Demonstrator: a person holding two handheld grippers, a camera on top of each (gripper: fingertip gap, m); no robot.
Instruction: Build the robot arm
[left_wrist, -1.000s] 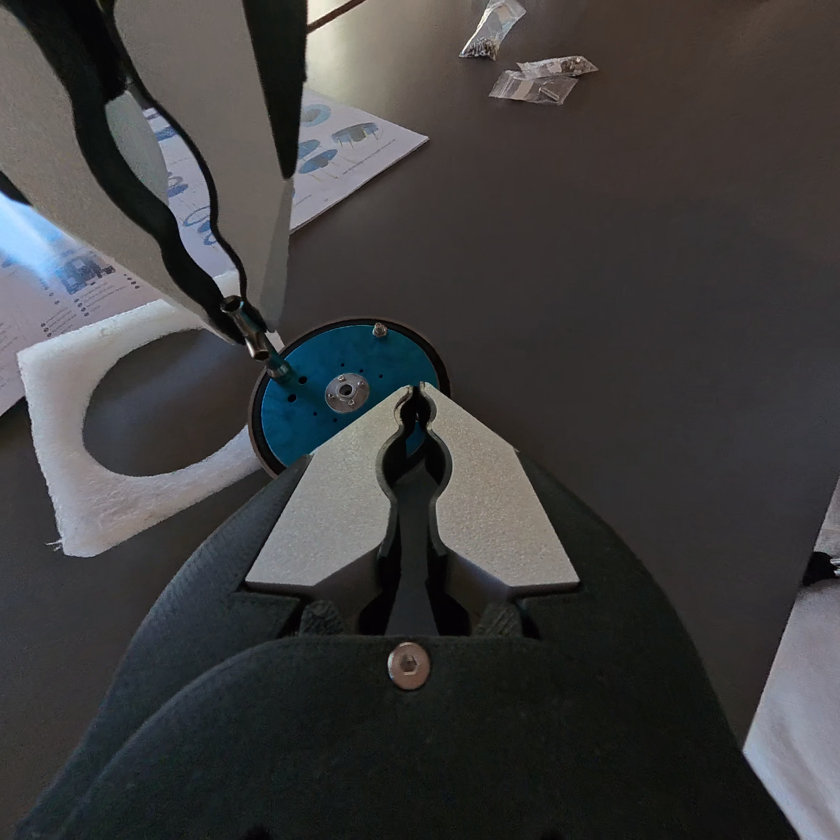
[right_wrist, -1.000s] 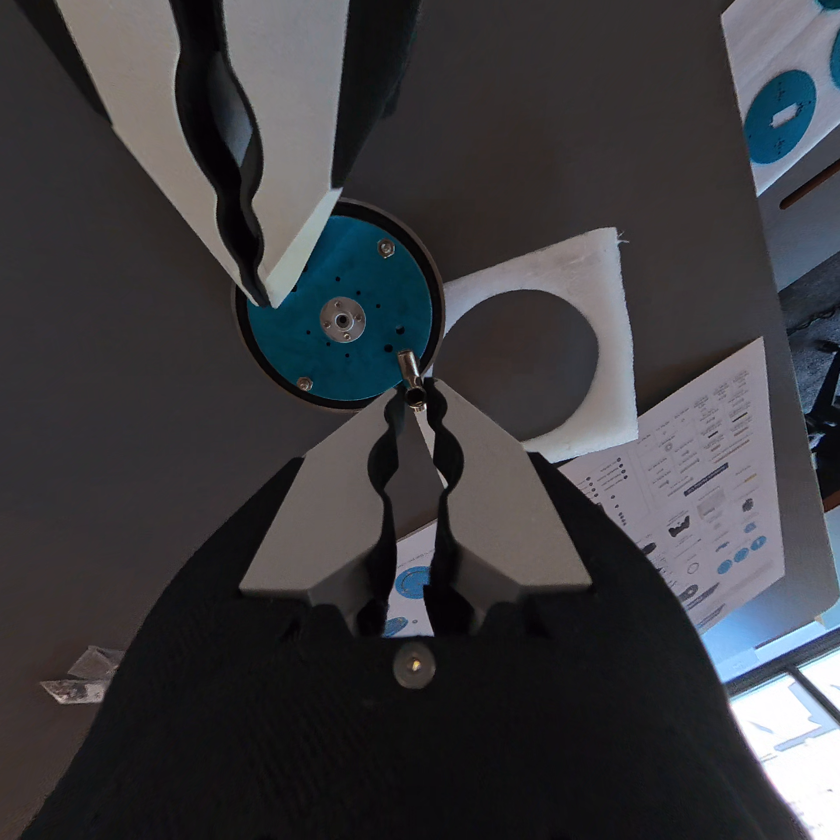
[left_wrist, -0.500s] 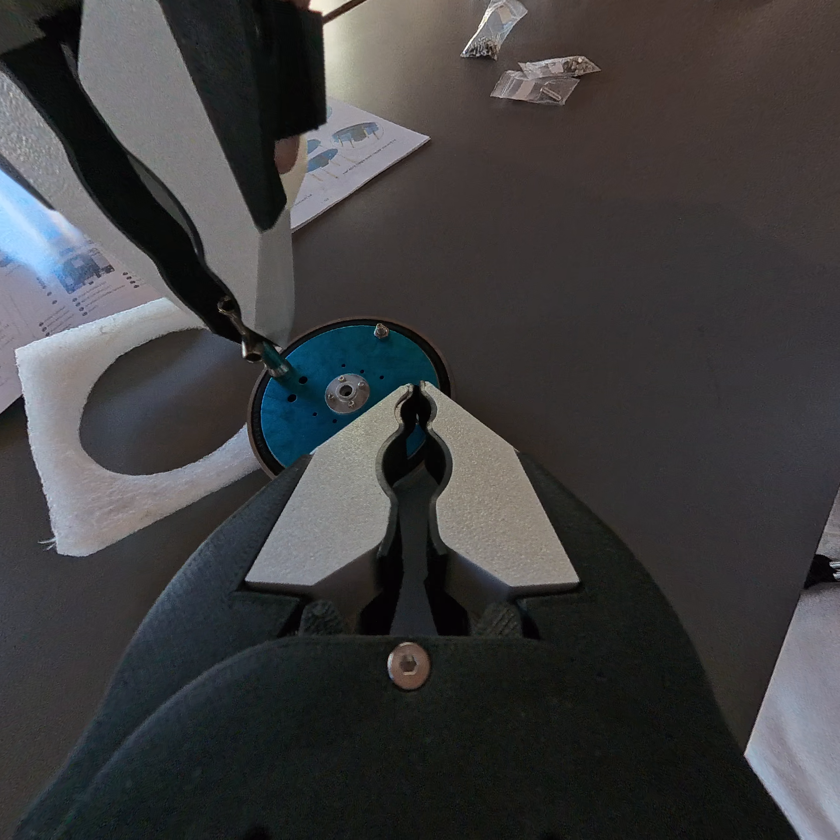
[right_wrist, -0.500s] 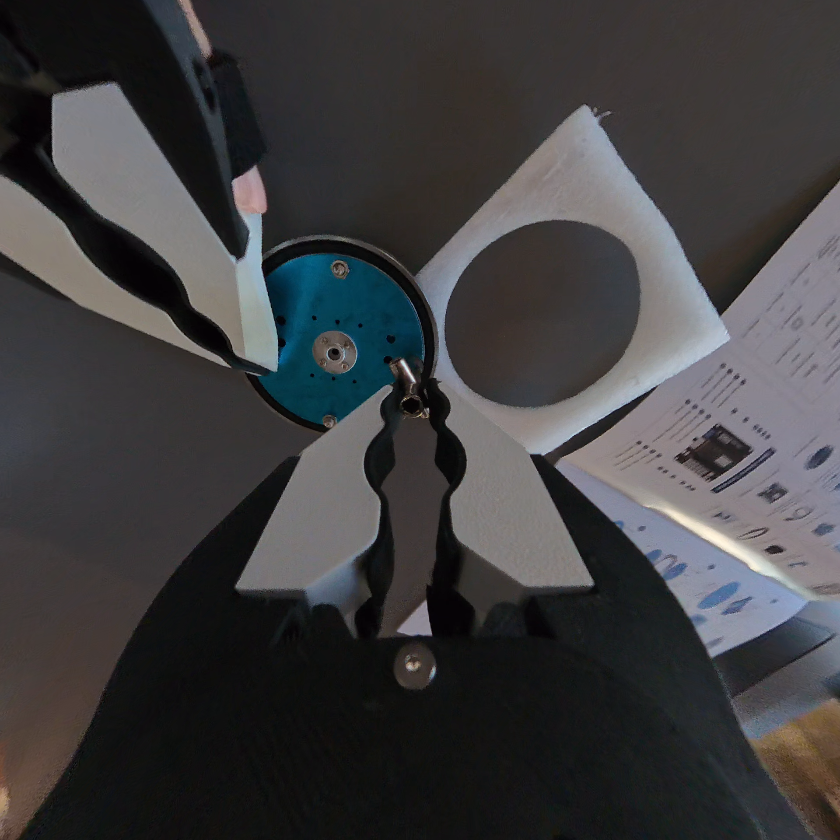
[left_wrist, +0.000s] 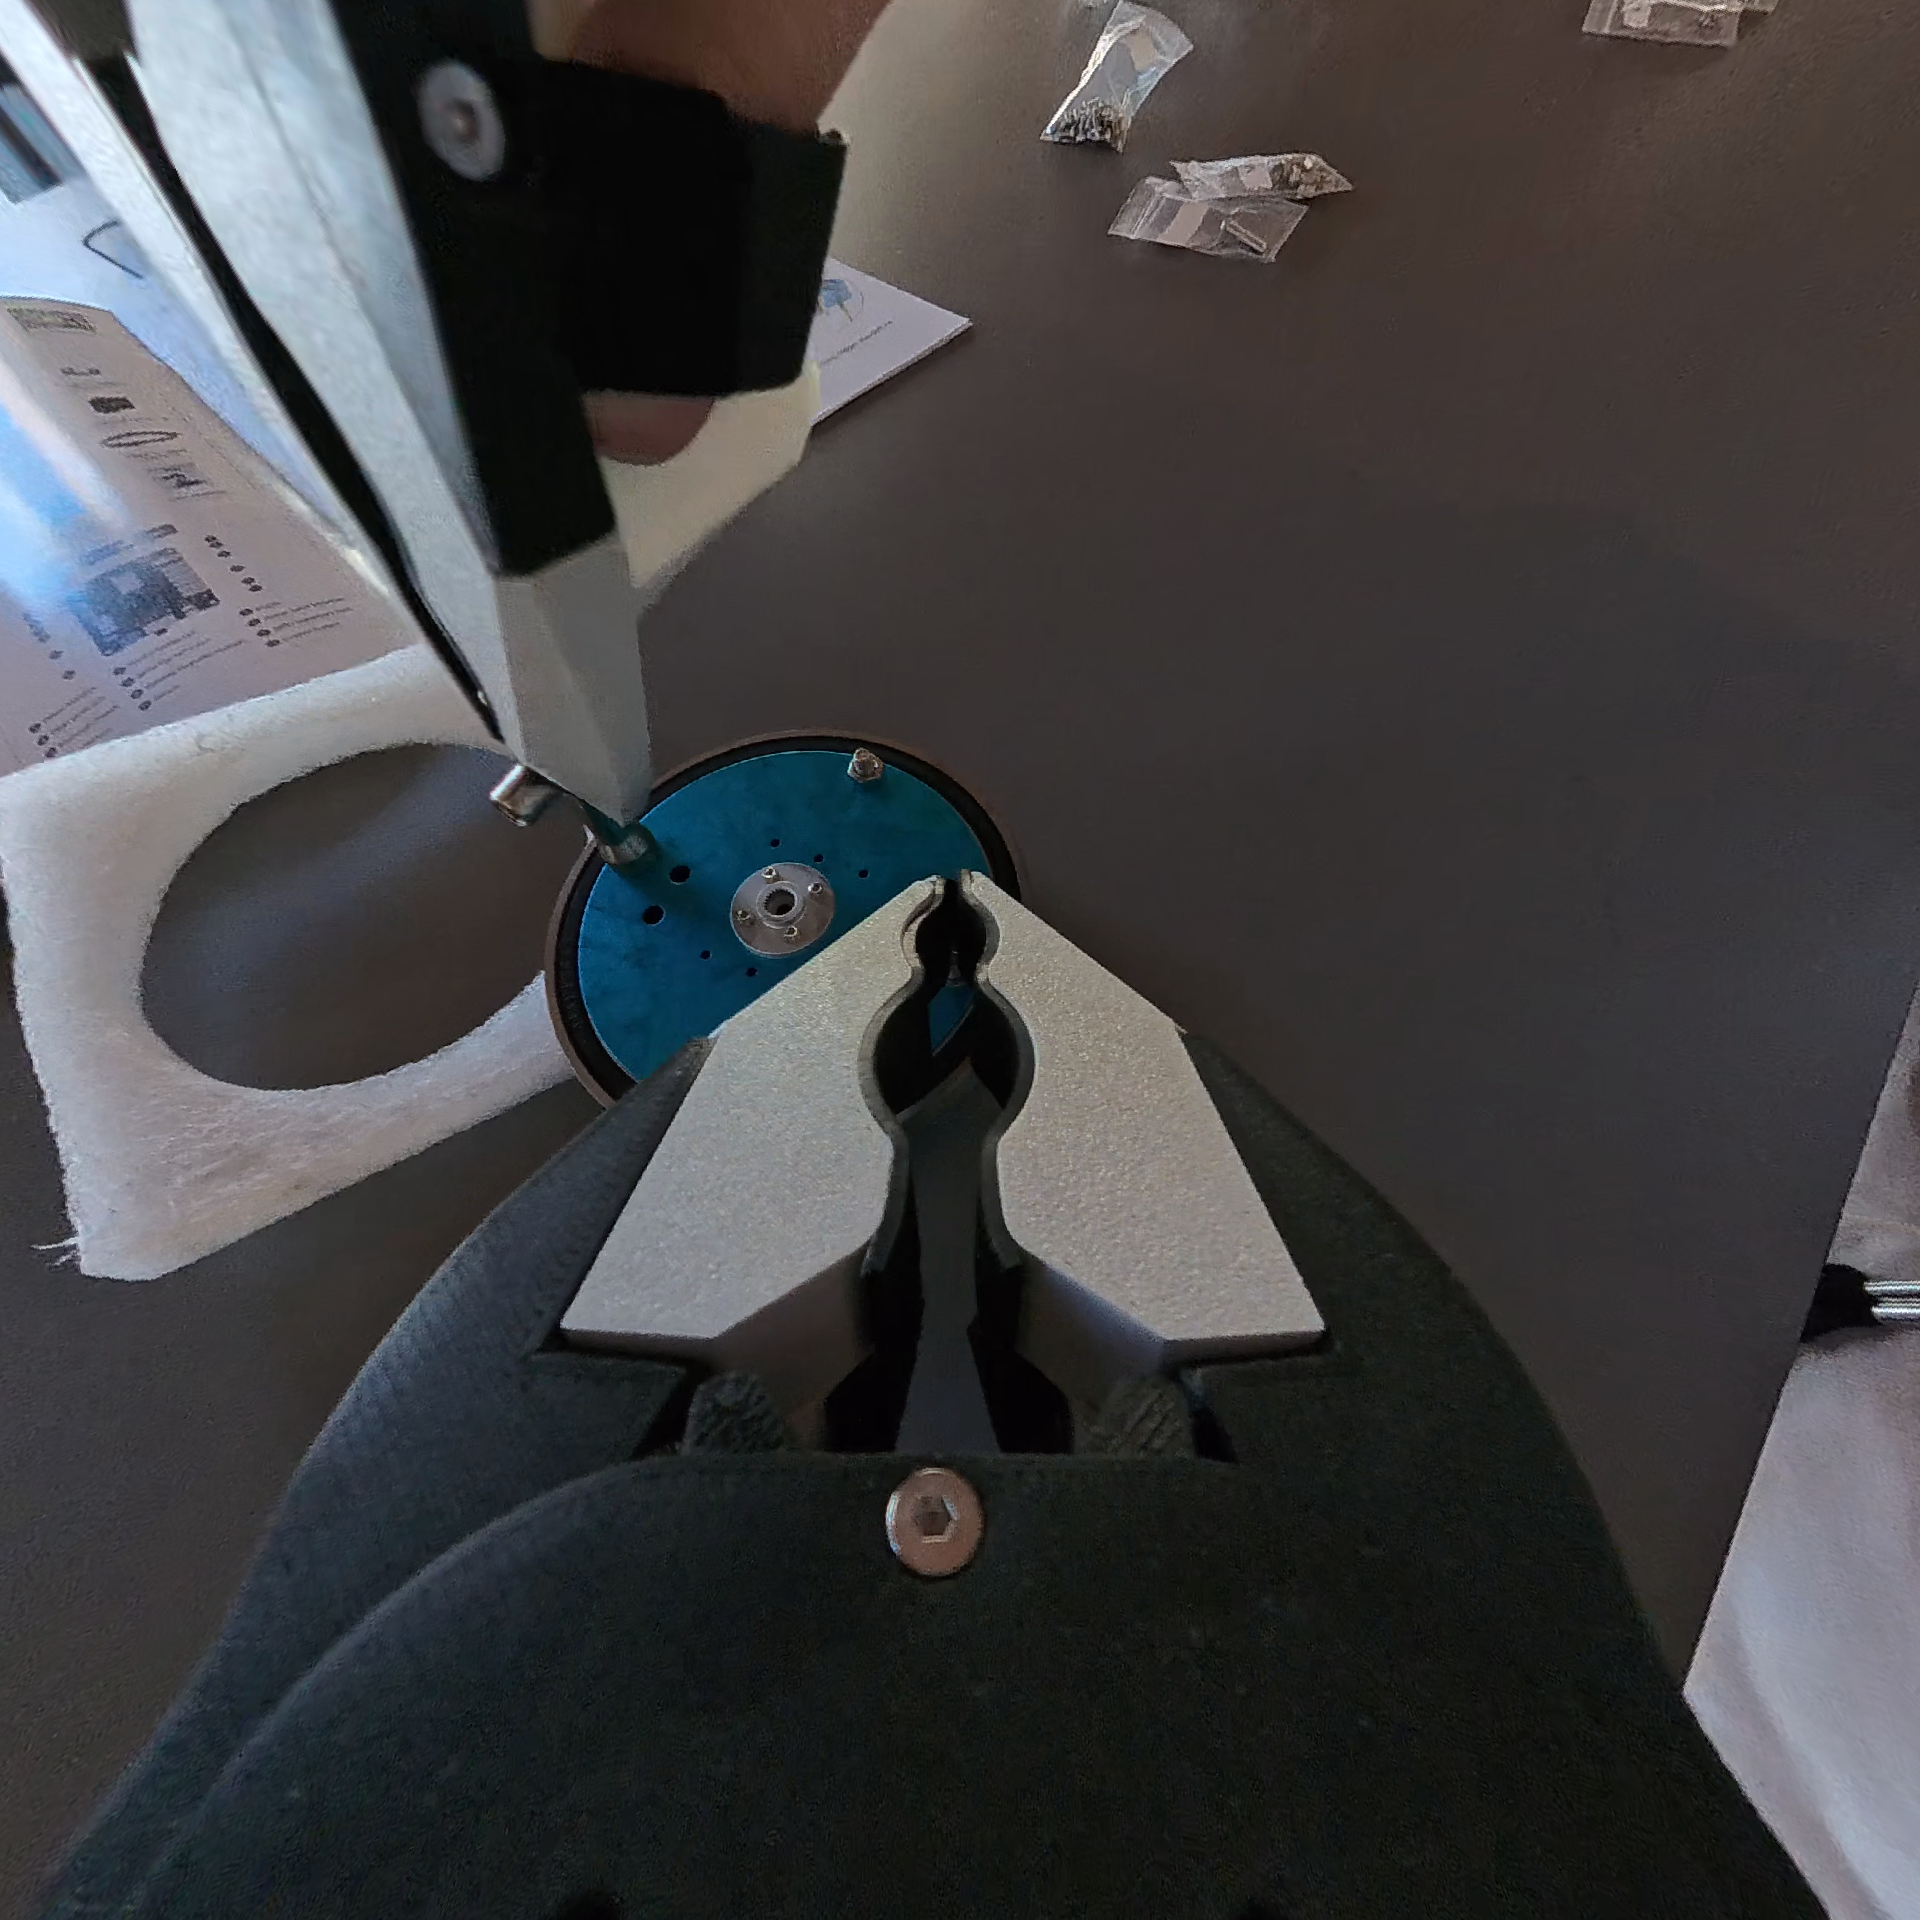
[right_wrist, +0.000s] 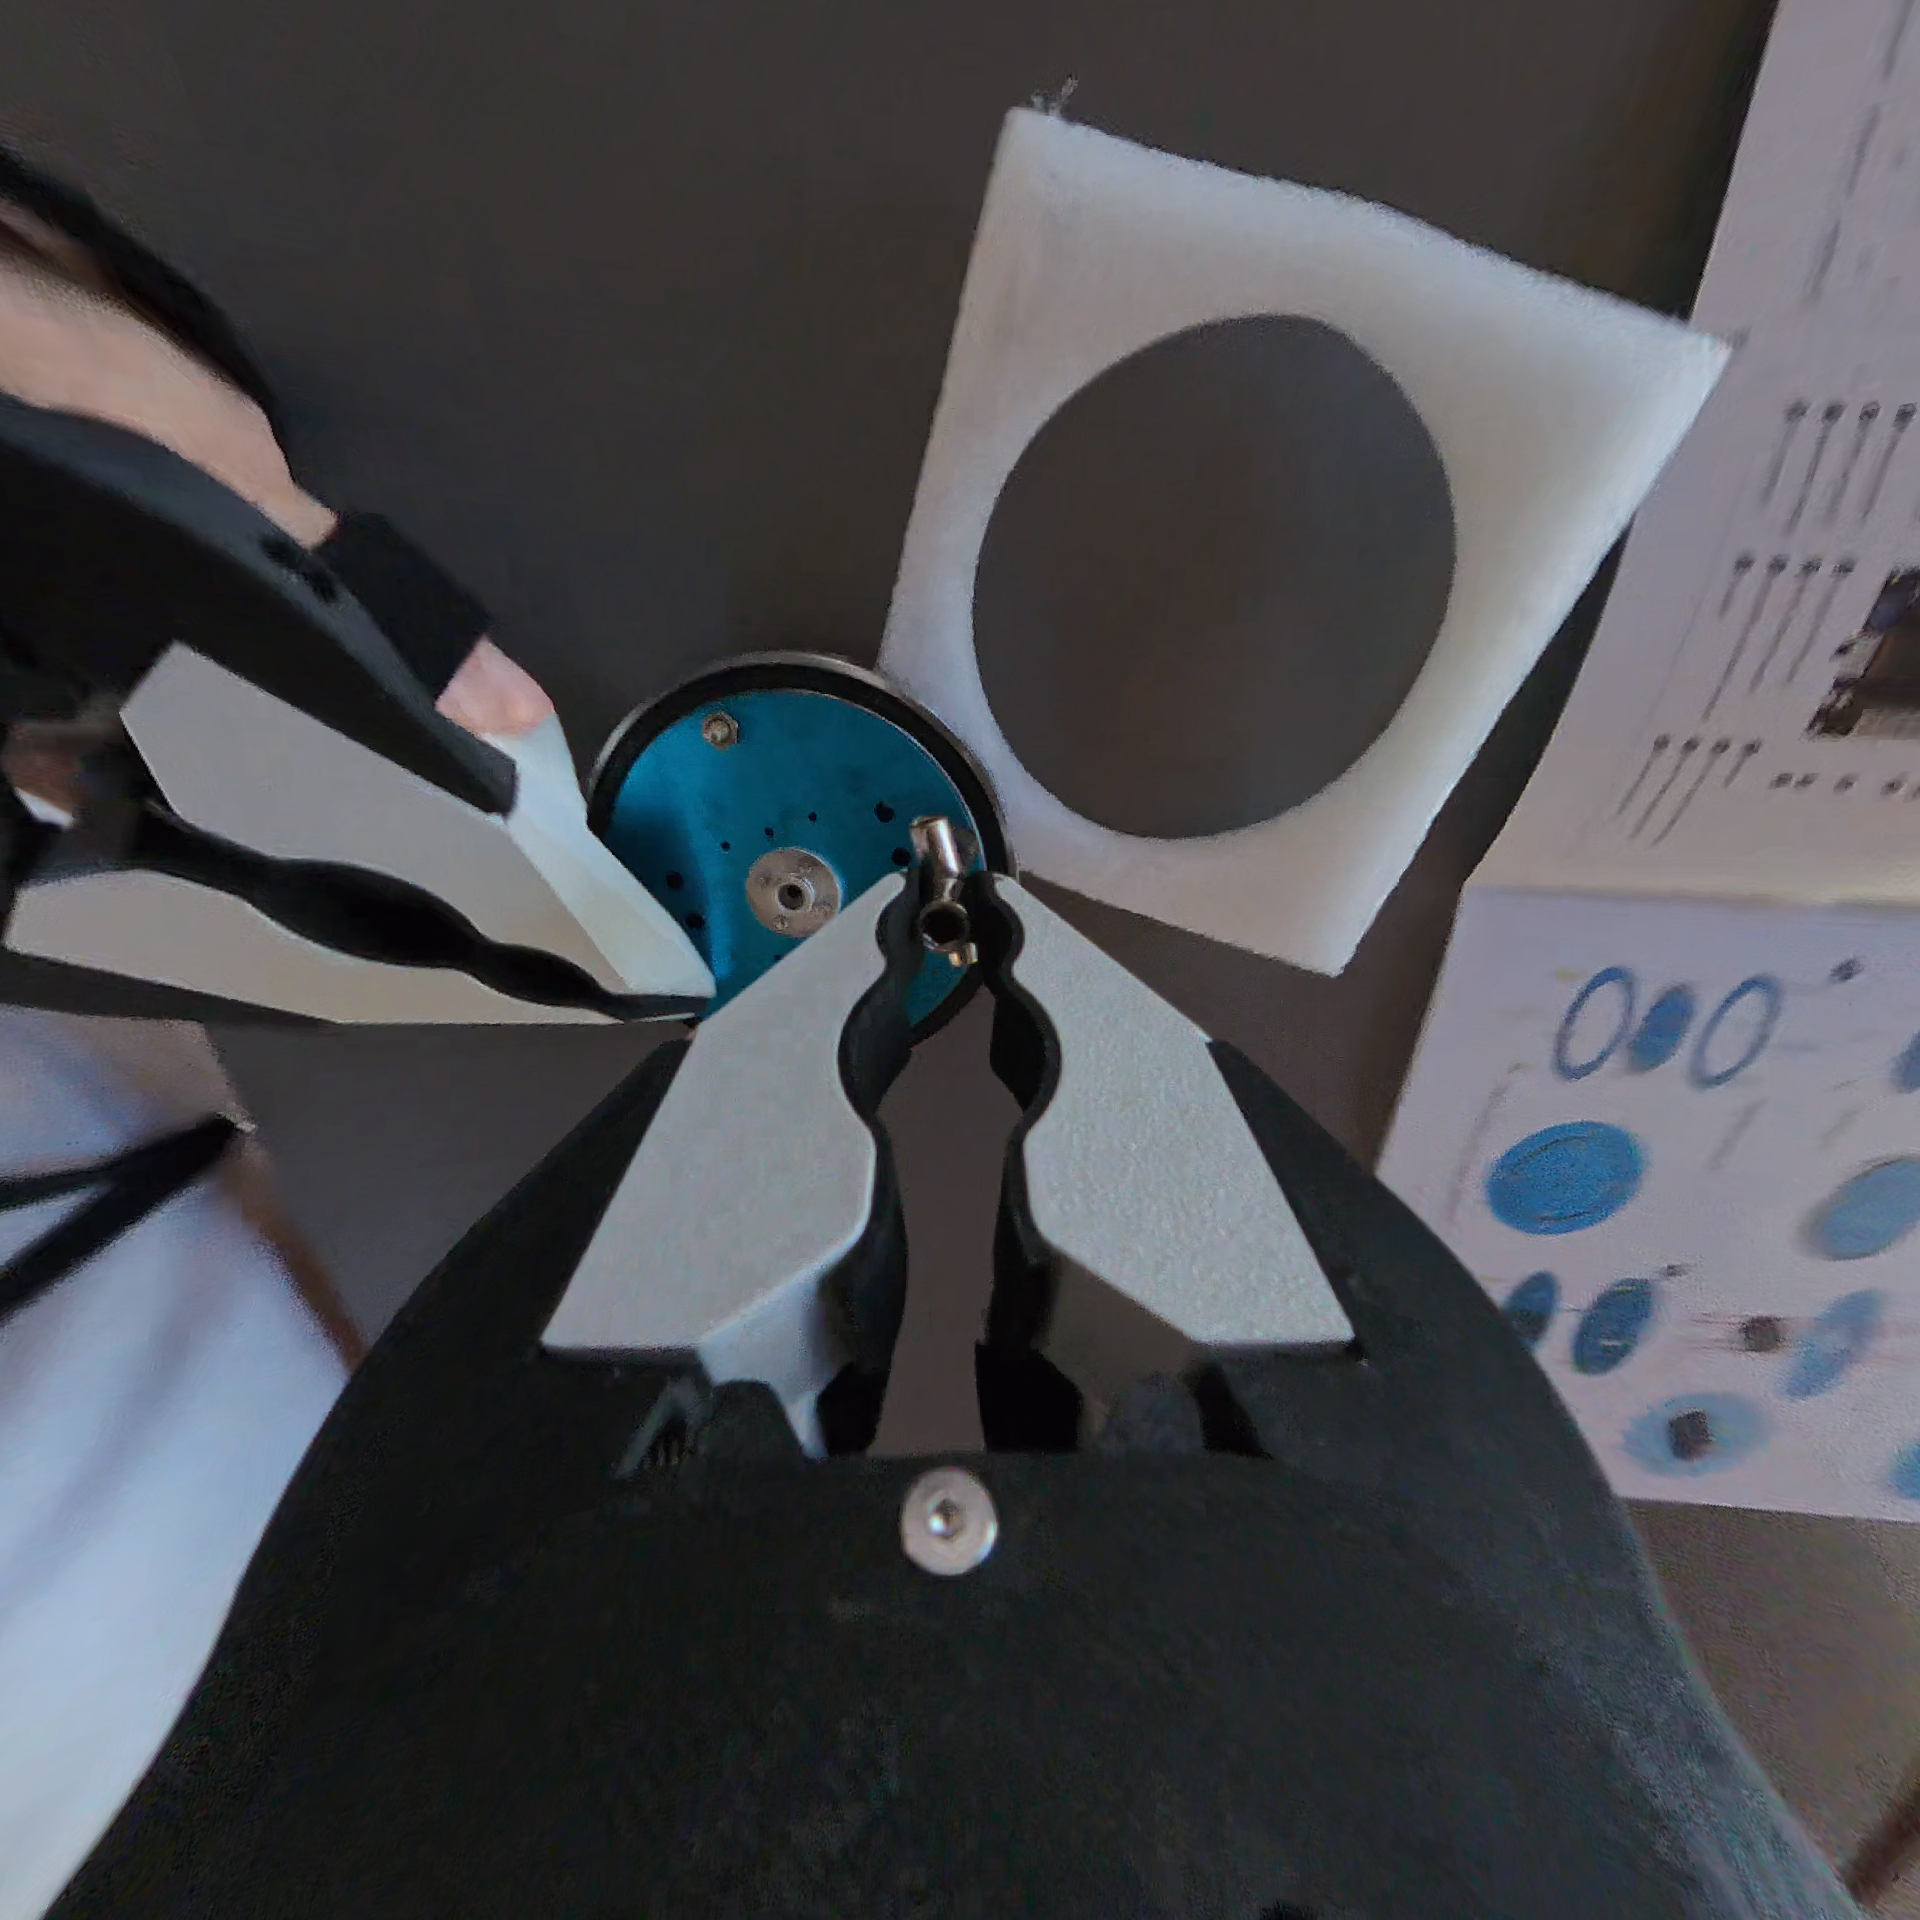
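A dark grey-brown tabletop carries everything. On it lies a white foam square with a round cut-out, and just beside that a blue disc in a dark rim, lying flat with a silver hub at its centre. Printed sheets with blue diagrams lie beyond the foam.

The left gripper rests over the disc's near edge with its tips drawn together; whether they pinch the rim cannot be told. The right gripper is clamped on a small L-shaped metal socket key. In the left wrist view the key's lower leg slants down to the disc face near its rim, while the short leg sticks out sideways toward the foam.

Only the left wrist view shows small clear bags of hardware far across the table, and a white cloth at the right edge. Only the right wrist view looks into the key's open socket end.
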